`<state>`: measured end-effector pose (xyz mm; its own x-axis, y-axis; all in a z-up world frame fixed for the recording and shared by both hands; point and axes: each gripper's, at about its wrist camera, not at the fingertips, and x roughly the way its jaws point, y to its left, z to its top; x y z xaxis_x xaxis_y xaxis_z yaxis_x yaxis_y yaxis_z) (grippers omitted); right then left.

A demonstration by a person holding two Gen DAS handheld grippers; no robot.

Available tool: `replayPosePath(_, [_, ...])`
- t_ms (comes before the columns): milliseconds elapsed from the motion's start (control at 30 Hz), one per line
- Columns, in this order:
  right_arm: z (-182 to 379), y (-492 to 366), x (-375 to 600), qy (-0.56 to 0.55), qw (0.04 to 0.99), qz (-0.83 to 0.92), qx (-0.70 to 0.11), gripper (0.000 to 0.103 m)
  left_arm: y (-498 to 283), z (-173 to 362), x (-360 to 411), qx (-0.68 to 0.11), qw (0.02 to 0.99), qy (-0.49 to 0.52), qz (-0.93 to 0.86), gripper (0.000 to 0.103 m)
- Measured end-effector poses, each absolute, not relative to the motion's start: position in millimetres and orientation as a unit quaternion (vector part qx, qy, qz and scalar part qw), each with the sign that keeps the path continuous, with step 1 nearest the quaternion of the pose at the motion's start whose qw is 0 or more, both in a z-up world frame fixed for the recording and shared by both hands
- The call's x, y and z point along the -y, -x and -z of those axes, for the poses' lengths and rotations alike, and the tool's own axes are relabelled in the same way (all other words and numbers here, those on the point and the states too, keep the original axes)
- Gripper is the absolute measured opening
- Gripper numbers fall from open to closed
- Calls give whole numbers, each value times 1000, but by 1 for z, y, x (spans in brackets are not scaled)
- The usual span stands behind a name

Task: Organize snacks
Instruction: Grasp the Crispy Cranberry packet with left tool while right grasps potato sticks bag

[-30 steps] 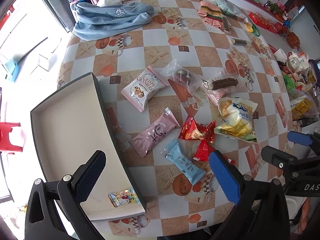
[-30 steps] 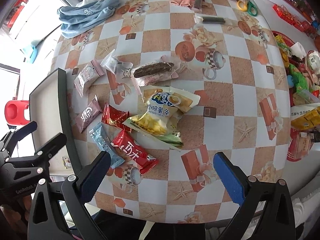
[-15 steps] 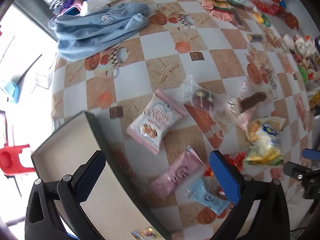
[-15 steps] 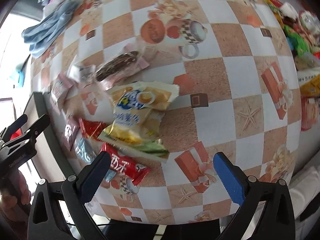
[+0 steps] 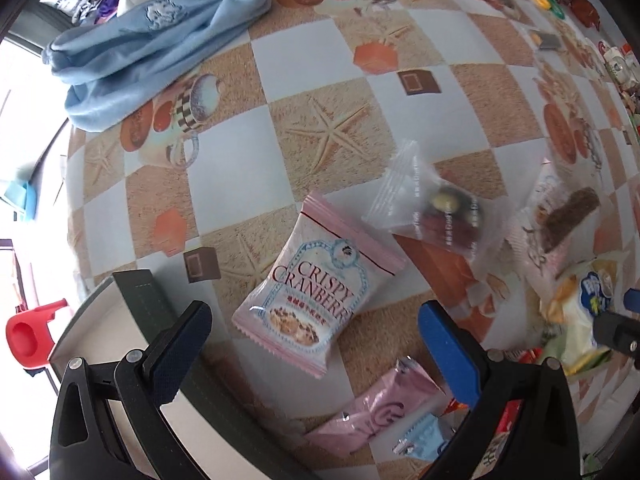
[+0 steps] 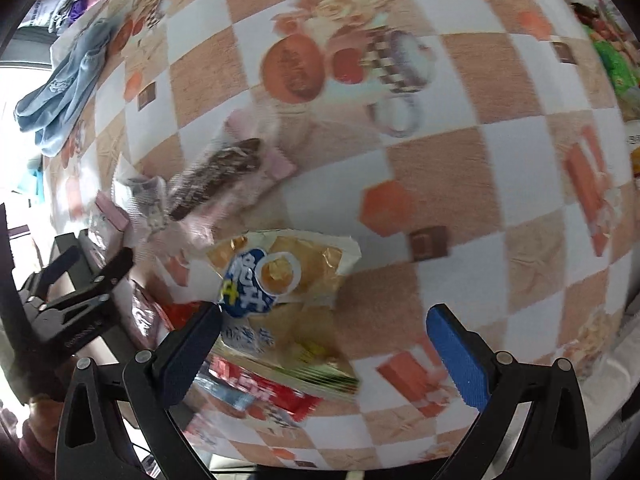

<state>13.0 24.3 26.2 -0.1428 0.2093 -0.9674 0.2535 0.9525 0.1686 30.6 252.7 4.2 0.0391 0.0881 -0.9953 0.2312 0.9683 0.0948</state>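
a: what does the surface look like under the tools?

b: a table [image 5: 224,184] covered by a checked cloth, white and tan squares printed with starfish, cups and gift boxes. the left gripper [image 5: 312,320] hangs above it with its jaws spread wide and nothing between them. a pink and white cranberry cookie packet [image 5: 316,296] lies right in that gap, flat on the cloth.

a: and around it?

b: ahead and to the right of that gripper sits a clear packet [image 5: 436,208], with a brown bar in a clear wrapper [image 5: 568,220] further right. just below the right finger lie a pink wrapper [image 5: 380,412] and a light blue one [image 5: 420,440]. under the left finger is the dark rim of a white tray [image 5: 144,300]. far ahead to the left, a blue garment [image 5: 160,36] is bunched on the cloth.

a: the other tool?

b: the right gripper [image 6: 320,344] is also wide open and empty, above a yellow chip bag [image 6: 280,300]. a red packet [image 6: 268,392] lies below that bag, near the left finger. this view is blurred.

a: the room?

b: bright window light at the left, and a red plastic stool [image 5: 28,336] beyond the table edge.
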Motion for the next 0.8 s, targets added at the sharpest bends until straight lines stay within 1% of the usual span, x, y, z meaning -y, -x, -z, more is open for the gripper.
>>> replayPosePath(233, [-23, -24, -41, -134, 640, -2, -757, 103, -39, 10, -258, -704, 704, -85, 51, 103])
replayPosePath(533, [-11, -37, -91, 52, 634, -61, -769, 103, -38, 19, -241, -710, 694, -78, 86, 103])
replayPosePath(800, [4, -49, -112, 94, 630, -64, -768, 103, -41, 30, -237, -710, 694, -81, 87, 103])
